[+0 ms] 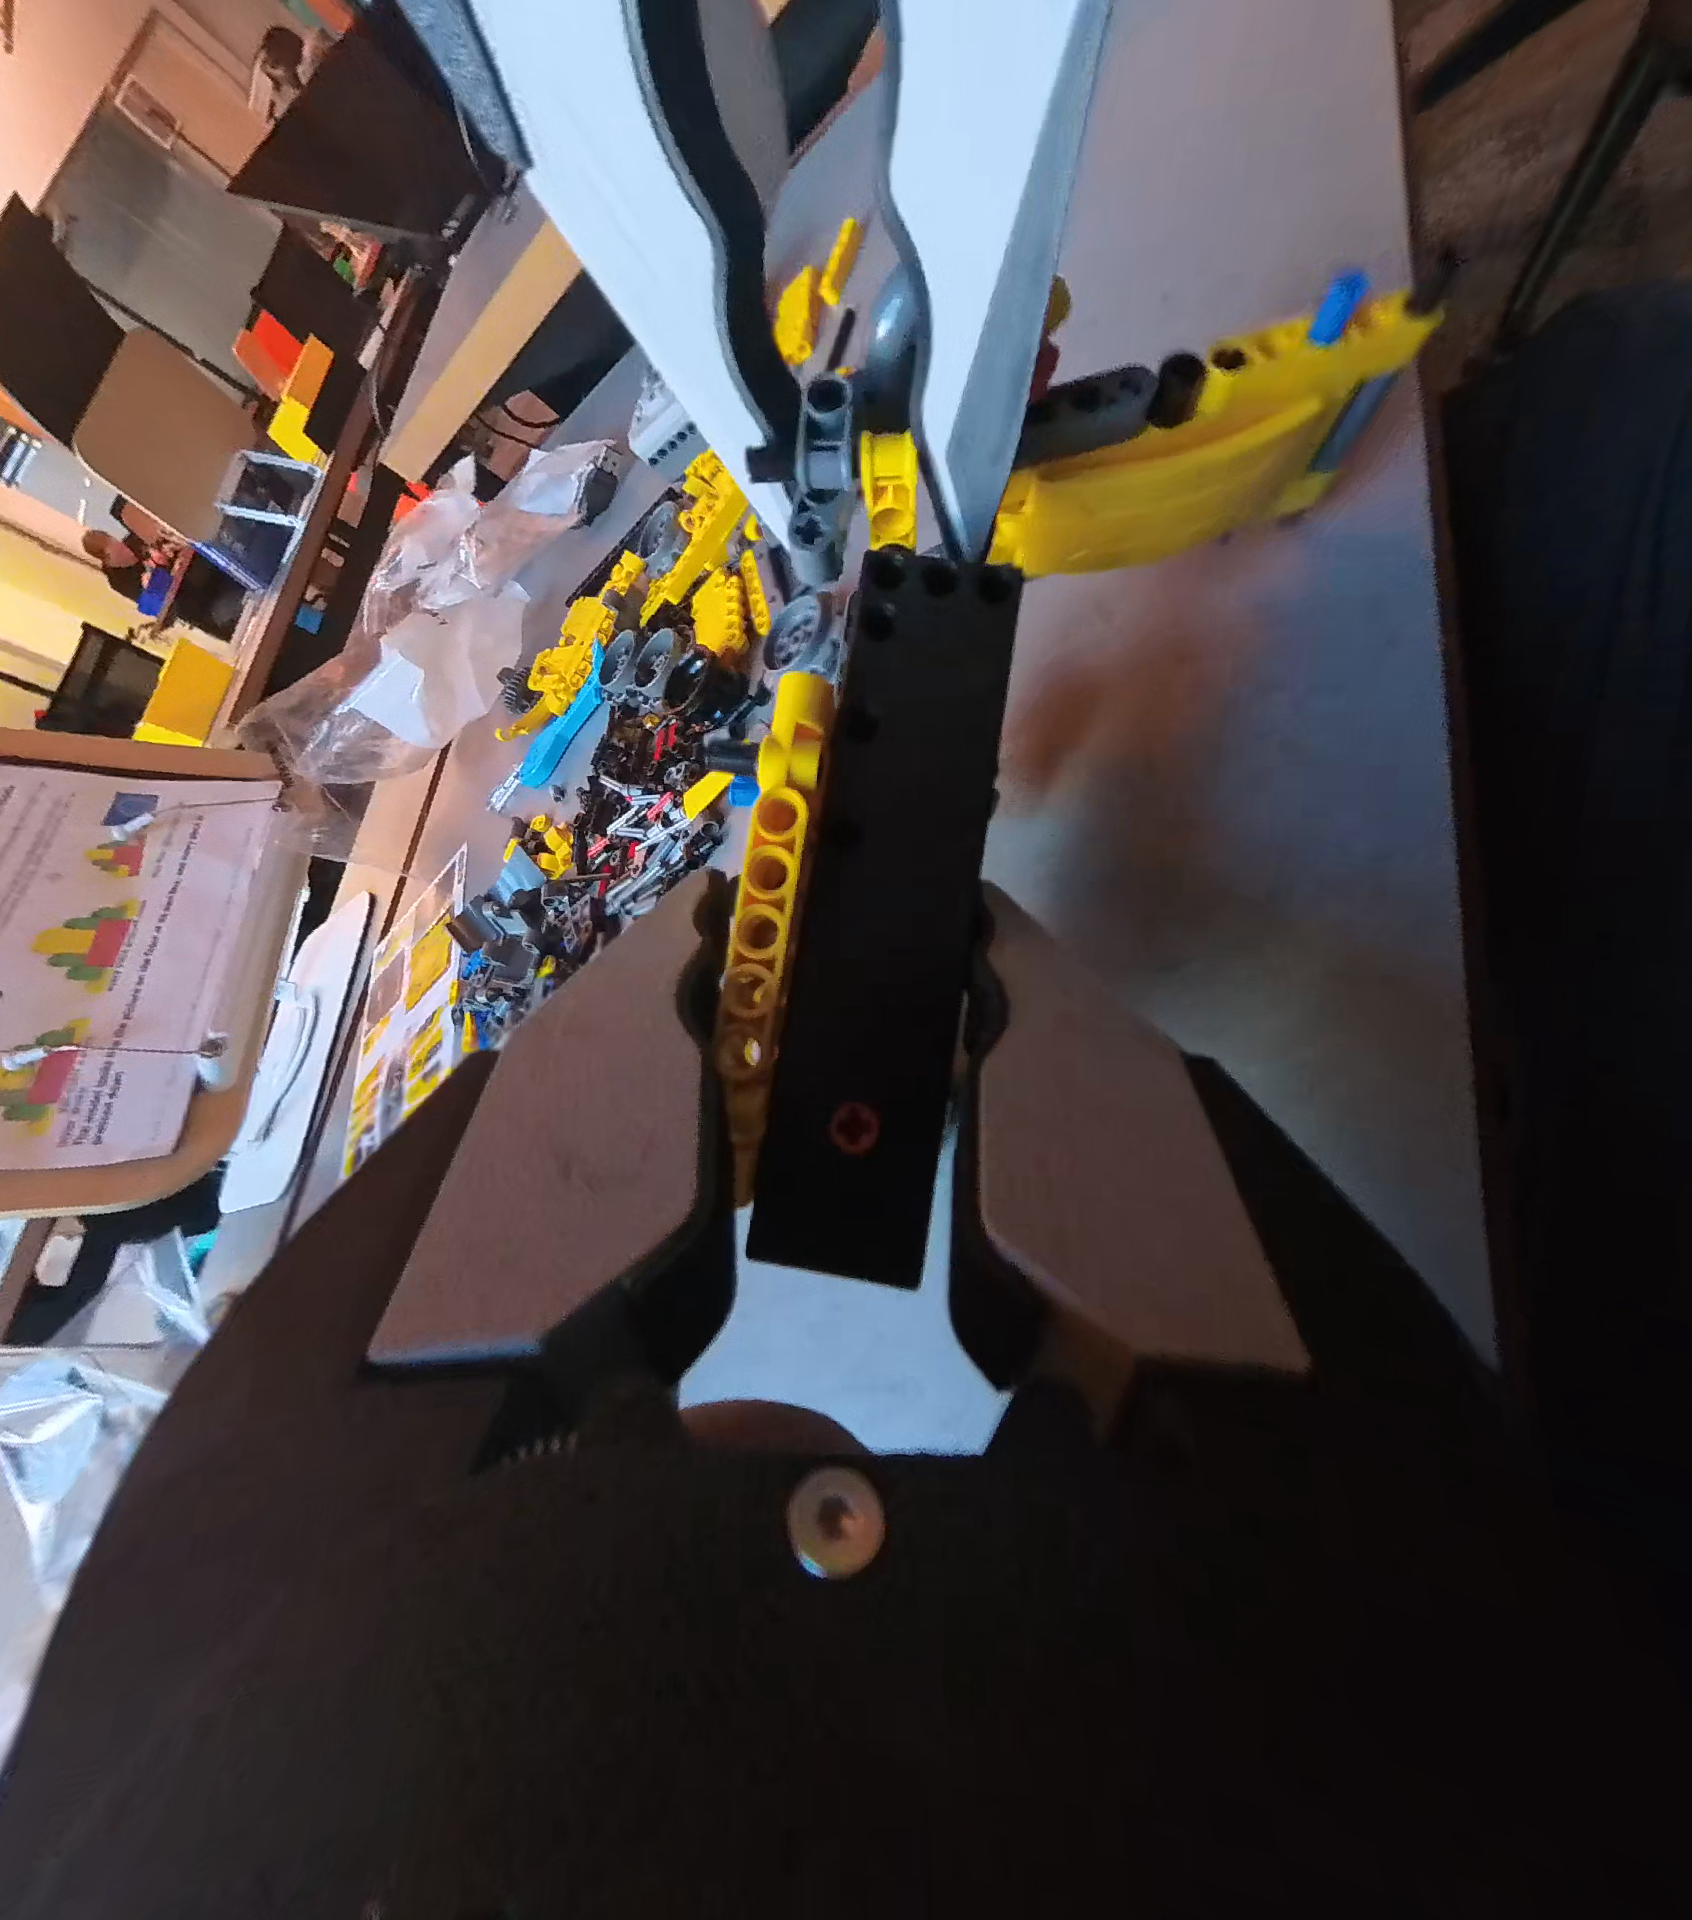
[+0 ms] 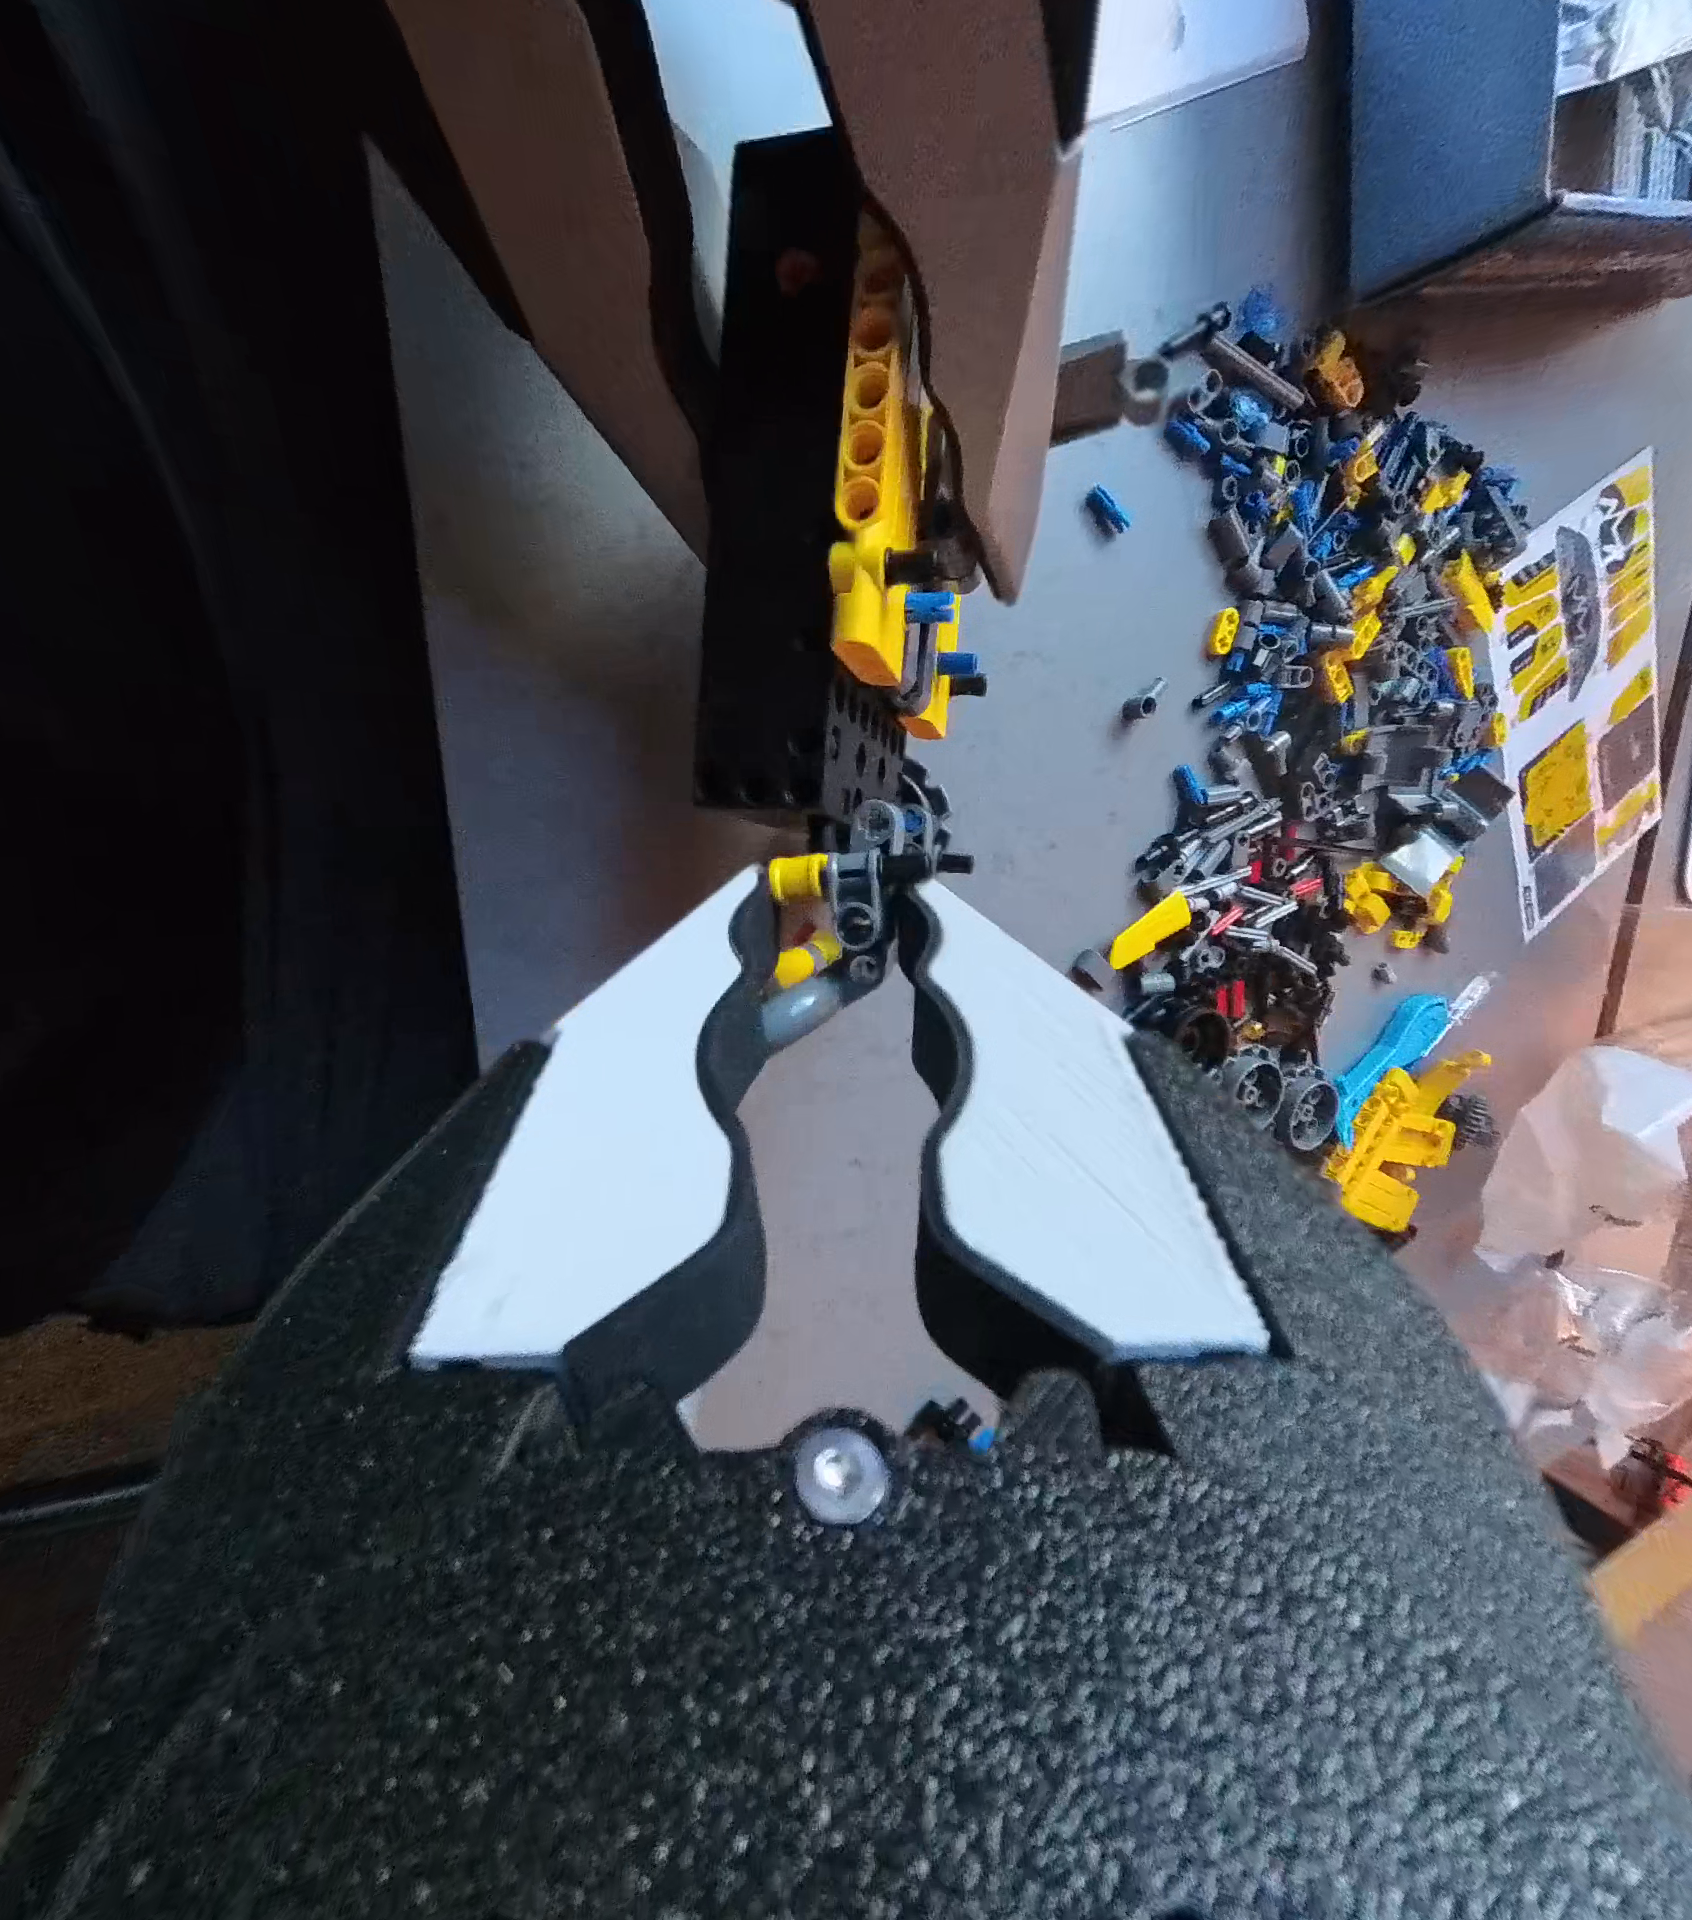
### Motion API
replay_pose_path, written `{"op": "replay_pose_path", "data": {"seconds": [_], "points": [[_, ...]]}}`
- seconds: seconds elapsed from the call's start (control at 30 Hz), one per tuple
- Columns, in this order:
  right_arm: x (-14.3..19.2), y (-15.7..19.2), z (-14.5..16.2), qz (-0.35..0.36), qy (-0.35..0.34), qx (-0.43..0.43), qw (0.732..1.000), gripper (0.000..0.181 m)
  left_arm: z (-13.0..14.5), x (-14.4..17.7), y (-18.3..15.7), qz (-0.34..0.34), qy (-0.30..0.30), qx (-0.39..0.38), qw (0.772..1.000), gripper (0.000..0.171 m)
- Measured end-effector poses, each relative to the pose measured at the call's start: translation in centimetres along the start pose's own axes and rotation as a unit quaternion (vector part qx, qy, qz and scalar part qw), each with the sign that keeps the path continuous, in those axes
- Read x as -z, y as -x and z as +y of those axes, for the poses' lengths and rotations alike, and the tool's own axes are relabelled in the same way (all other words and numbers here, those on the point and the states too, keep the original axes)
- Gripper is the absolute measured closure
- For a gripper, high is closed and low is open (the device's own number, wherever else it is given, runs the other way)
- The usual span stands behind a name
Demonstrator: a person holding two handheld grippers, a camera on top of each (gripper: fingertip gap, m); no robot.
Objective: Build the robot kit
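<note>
My left gripper (image 1: pixel 842 935), with dark brown fingers, is shut on a long black block (image 1: pixel 915 779) that has a yellow holed beam (image 1: pixel 769 914) fixed along its side. My right gripper (image 2: pixel 847 904), with white fingers, is shut on a small grey connector piece (image 2: pixel 857 914) with yellow pins and a grey ball end. This piece sits right at the far end of the black block (image 2: pixel 769 520). Both grippers hold their parts above the grey table (image 2: pixel 1029 623). The right gripper also shows at the top of the left wrist view (image 1: pixel 863 499), and the left gripper at the top of the right wrist view (image 2: pixel 837 540).
A pile of small yellow, black, grey and blue building parts (image 2: pixel 1341 675) lies on the table, with a light blue tool (image 2: pixel 1382 1049), a sticker sheet (image 2: pixel 1580 707) and clear plastic bags (image 2: pixel 1631 1195). A yellow panel assembly (image 1: pixel 1185 457) lies behind the grippers. A board with a printed sheet (image 1: pixel 63 956) stands at the left. The grippers' ends are close to 6 cm from one another.
</note>
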State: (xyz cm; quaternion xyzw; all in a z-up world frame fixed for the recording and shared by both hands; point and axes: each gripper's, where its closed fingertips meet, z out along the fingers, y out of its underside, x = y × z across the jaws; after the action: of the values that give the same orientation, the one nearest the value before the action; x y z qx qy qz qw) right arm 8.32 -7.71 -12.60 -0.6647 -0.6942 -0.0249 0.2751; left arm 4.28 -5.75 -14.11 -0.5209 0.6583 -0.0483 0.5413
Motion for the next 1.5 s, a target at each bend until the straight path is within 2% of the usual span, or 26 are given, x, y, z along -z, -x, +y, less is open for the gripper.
{"op": "replay_pose_path", "data": {"seconds": [0.1,0.17,0.33,0.37,0.43,0.67,0.87,0.93,1.0,1.1,1.23,1.3,1.43,1.5], "points": [[-0.1,-0.4,-0.2,-0.005,-0.026,-0.050,0.998,0.160,0.2,-0.3,0.4,-0.019,0.004,0.036,0.999,0.130],[-0.5,-0.7,-0.1,0.015,-0.043,-0.079,0.996,0.159,0.3,-0.4,0.3,-0.033,0.011,0.027,0.999,0.130],[-0.7,-0.9,-0.2,0.073,-0.068,-0.089,0.991,0.159,0.3,-0.5,0.6,-0.043,0.002,0.044,0.998,0.130],[-0.7,-1.0,-0.4,0.079,-0.077,-0.092,0.990,0.160,0.4,-0.5,0.4,-0.044,0.006,0.025,0.999,0.130],[-1.1,-0.7,-0.3,0.078,-0.077,-0.074,0.991,0.160,0.6,-0.6,0.2,-0.052,0.015,-0.005,0.999,0.130],[-2.1,-0.9,-0.3,0.088,-0.114,-0.048,0.988,0.162,1.3,-1.2,0.7,-0.054,0.028,-0.029,0.998,0.131],[-2.4,-0.6,-0.7,0.092,-0.155,-0.041,0.983,0.160,1.3,-0.2,0.2,-0.062,0.005,-0.059,0.996,0.130],[-1.7,0.2,-0.9,0.068,-0.145,-0.038,0.986,0.156,0.7,0.3,-0.5,-0.064,-0.018,-0.087,0.994,0.130],[-0.9,1.2,-1.0,0.034,-0.138,-0.059,0.988,0.137,1.0,0.3,-1.1,-0.078,-0.003,-0.142,0.987,0.131],[0.0,2.4,-0.6,-0.014,-0.143,-0.136,0.980,0.137,1.0,0.8,-1.4,-0.092,0.002,-0.170,0.981,0.131],[0.8,4.6,-1.9,-0.143,-0.179,-0.260,0.938,0.143,1.8,1.2,-2.0,-0.131,0.030,-0.231,0.964,0.130],[-0.6,5.3,-1.4,-0.164,-0.145,-0.272,0.937,0.151,1.7,1.4,-2.6,-0.140,0.025,-0.240,0.960,0.130],[-2.5,6.9,-1.0,-0.197,-0.090,-0.262,0.940,0.147,2.2,1.6,-3.0,-0.134,0.056,-0.215,0.966,0.129],[-2.5,7.1,-1.1,-0.202,-0.081,-0.264,0.940,0.157,2.2,1.5,-2.9,-0.137,0.068,-0.195,0.969,0.128]]}}
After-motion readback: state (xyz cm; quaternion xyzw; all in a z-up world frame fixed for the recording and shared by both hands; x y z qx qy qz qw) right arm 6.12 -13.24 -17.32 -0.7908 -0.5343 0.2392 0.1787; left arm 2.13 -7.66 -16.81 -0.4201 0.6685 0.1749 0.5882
